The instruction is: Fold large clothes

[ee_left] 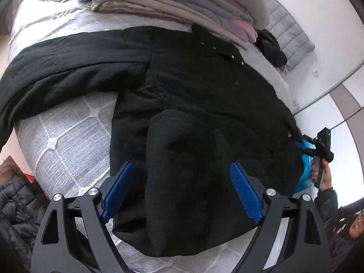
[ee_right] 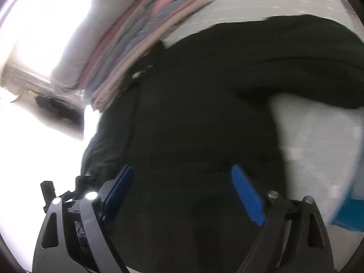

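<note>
A large black coat lies spread on a grey quilted bed, one sleeve stretched out to the left and the other sleeve folded over its front. My left gripper is open above the coat's lower hem, its blue pads apart with nothing between them. In the left wrist view the right gripper is at the coat's right edge, held in a hand. In the blurred right wrist view my right gripper is open over the black coat, empty.
A stack of folded blankets in beige, grey and pink lies at the head of the bed, also in the right wrist view. A small dark garment lies beside it. A blue object is at the bed's right edge.
</note>
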{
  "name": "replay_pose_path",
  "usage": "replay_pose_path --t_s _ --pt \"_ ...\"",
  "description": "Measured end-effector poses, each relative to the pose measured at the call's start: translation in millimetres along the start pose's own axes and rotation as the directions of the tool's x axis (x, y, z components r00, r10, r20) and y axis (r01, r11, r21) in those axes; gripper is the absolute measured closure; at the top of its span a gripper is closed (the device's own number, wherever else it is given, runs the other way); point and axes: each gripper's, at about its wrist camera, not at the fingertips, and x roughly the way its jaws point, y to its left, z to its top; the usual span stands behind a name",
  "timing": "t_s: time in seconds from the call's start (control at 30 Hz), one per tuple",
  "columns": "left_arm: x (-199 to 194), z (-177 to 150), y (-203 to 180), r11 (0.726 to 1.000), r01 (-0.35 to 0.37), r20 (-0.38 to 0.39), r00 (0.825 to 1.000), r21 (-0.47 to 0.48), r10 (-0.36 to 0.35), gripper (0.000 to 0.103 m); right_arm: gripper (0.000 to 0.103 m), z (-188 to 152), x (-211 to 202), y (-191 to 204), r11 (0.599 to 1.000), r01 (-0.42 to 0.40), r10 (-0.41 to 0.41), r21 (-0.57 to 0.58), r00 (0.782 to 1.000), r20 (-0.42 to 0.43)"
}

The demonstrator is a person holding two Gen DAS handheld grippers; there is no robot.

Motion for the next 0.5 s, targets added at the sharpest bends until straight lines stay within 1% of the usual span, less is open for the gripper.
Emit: replay_pose_path --t_s 0.03,0.07,0.13,0.23,0.3,0.37,0.4,0.43,0.47,0.5 --pt "2 -4 4 1.000 0.002 -0.008 1.000 0.005 -0.002 0.020 0.018 1 -1 -8 0.999 0.032 -0.032 0.001 0.999 -0.008" --pt "12 -4 2 1.000 0.010 -0.024 1.000 0.012 -0.010 0.020 0.018 2 -1 -13 0.999 0.047 -0.047 0.002 0.999 -0.015" --pt "25 -9 -1 0.999 0.017 -0.065 0.998 0.049 -0.014 0.020 0.018 0 4 -13 0.998 0.054 -0.055 -0.008 0.998 -0.033" --pt "34 -23 -3 0.994 -0.017 -0.094 0.995 0.109 0.028 0.020 0.018 3 12 -17 0.998 0.027 -0.030 -0.049 0.997 -0.075" --pt "40 -24 -9 0.991 -0.033 -0.094 0.994 0.131 0.046 0.021 0.018 2 18 -10 0.997 -0.016 0.008 -0.079 0.996 -0.094" --pt "41 -23 -14 0.989 -0.045 -0.084 0.995 0.143 0.057 0.039 0.018 -5 20 -2 0.990 -0.083 0.070 -0.116 0.991 -0.112" --pt "41 -23 -15 0.988 -0.042 -0.087 0.995 0.148 0.055 0.054 0.018 -6 23 1 0.989 -0.075 0.060 -0.129 0.991 -0.117" --pt "43 -24 -16 0.989 -0.041 -0.083 0.995 0.145 0.053 0.068 0.018 -10 30 3 0.990 -0.036 0.017 -0.140 0.991 -0.132" --pt "45 -23 -14 0.990 -0.041 -0.085 0.995 0.136 0.052 0.075 0.022 -11 36 4 0.989 -0.008 -0.013 -0.151 0.990 -0.139" --pt "48 -24 -11 0.992 -0.046 -0.092 0.994 0.121 0.058 0.085 0.027 -12 39 8 0.986 0.014 -0.037 -0.168 0.990 -0.134"
